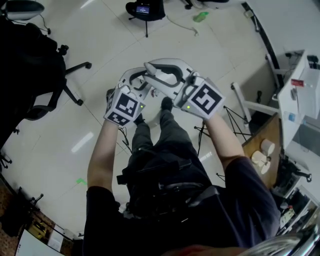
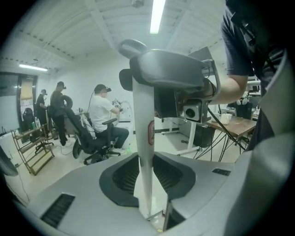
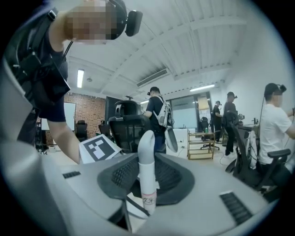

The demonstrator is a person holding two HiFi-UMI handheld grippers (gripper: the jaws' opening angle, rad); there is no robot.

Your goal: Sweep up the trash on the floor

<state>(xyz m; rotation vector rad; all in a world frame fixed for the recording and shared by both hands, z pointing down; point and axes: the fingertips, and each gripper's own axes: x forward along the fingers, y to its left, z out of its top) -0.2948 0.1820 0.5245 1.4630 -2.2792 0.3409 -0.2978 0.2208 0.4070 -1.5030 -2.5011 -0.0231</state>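
I look down on both grippers held close together over the pale tiled floor [image 1: 100, 45]. My left gripper [image 2: 146, 184] is shut on a white pole [image 2: 144, 138] with a red label; the pole runs up to the underside of my right gripper [image 2: 170, 69]. My right gripper [image 3: 147, 184] is shut on a white handle [image 3: 147, 161] whose rounded tip stands just above its jaws. Whether both grip one handle I cannot tell. From above, the left gripper [image 1: 134, 76] and right gripper [image 1: 165, 70] hide the pole. A green scrap [image 1: 201, 16] lies far off on the floor, a smaller one [image 1: 81, 181] at the left.
A black office chair [image 1: 45, 75] stands at the left and a stand with a screen [image 1: 145, 10] ahead. A desk with paper rolls [image 1: 262, 155] and cables is at the right. A seated person [image 2: 103, 115] and a wire shelf [image 3: 200, 145] are nearby.
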